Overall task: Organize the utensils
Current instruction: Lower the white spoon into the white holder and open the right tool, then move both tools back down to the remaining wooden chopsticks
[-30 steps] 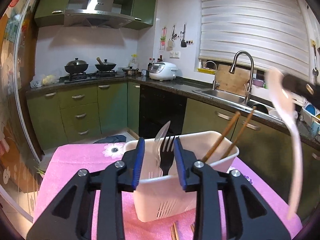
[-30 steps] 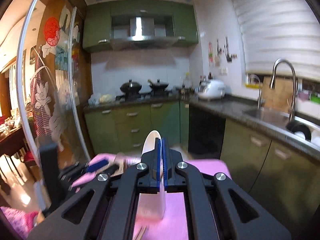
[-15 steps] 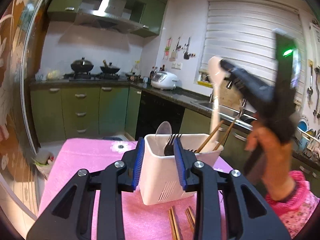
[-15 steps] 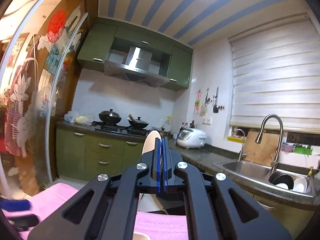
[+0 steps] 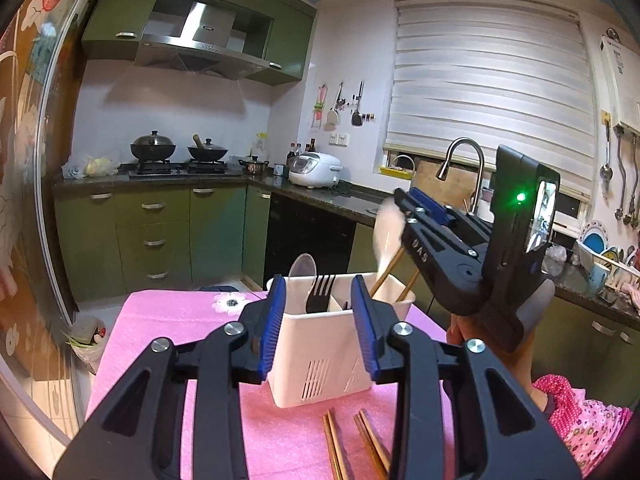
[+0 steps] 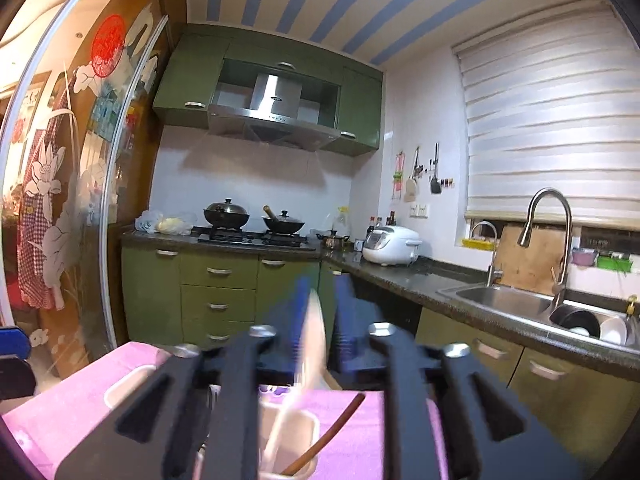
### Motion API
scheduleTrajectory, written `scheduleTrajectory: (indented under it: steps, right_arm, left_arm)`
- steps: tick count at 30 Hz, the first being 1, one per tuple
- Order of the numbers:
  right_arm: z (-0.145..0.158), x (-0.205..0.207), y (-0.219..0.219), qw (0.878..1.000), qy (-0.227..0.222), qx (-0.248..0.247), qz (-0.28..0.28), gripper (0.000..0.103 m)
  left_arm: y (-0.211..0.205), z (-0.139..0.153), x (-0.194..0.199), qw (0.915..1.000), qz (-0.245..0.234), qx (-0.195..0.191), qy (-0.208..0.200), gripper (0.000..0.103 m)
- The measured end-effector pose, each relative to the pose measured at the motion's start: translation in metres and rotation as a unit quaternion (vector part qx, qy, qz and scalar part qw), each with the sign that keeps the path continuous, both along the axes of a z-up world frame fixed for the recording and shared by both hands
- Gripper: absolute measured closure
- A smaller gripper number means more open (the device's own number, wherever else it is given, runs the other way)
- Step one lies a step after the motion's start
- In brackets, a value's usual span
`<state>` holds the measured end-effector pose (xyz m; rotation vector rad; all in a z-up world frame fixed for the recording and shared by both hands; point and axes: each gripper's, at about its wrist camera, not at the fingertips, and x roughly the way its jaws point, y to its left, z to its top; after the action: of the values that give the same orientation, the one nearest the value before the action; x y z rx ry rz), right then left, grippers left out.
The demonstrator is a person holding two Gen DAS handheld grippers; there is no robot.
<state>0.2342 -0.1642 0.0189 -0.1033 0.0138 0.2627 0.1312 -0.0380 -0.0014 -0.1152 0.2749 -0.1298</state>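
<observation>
A white utensil caddy (image 5: pixel 320 356) stands on the pink mat (image 5: pixel 160 320). It holds a grey spoon (image 5: pixel 303 268), a black fork (image 5: pixel 320 288) and wooden chopsticks (image 5: pixel 386 274). My left gripper (image 5: pixel 318 328) is open and empty in front of the caddy. My right gripper (image 5: pixel 404 204) hovers above the caddy's right end. In the right wrist view, blurred, its jaws (image 6: pixel 318 312) stand apart with the white spoon (image 6: pixel 312 336) between them, its handle down in the caddy (image 6: pixel 288 444) beside a chopstick (image 6: pixel 324 440).
Several loose chopsticks (image 5: pixel 352 444) lie on the mat in front of the caddy. The person's hand and pink sleeve (image 5: pixel 576 412) are at the right. Green cabinets, a stove and a sink (image 6: pixel 500 300) line the kitchen behind.
My right gripper carried the white spoon left and down over the caddy, and its jaws have parted. My left gripper backed away a little from the caddy.
</observation>
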Motion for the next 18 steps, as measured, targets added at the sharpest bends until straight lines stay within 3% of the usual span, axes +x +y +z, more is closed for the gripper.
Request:
scheduleTrajectory:
  steps: [6,12,14,16,18]
  right_arm:
    - [-0.005,-0.020,-0.012,1.000,0.013,0.028,-0.008,0.076]
    - [-0.005,-0.071,-0.038,0.997,0.053,0.065,-0.002,0.043]
    - [-0.012,-0.095,-0.052,0.994,0.079,0.080,0.010,0.018]
    - [-0.021,-0.120,-0.065,0.991,0.099,0.093,0.018,0.004]
    - [-0.033,-0.143,-0.079,0.989,0.112,0.099,0.015,0.004]
  left_arm:
    - [0.000,-0.003,-0.006,1.0000,0.001,0.001,0.007,0.065]
    - [-0.002,-0.018,-0.018,0.9988,0.009,0.004,0.049,0.059]
    - [-0.001,-0.030,-0.025,0.9976,0.005,-0.005,0.069,0.051]
    - [-0.001,-0.050,-0.032,0.9946,-0.003,-0.018,0.102,0.035]
    - [-0.002,-0.066,-0.035,0.9909,-0.003,-0.015,0.133,0.032]
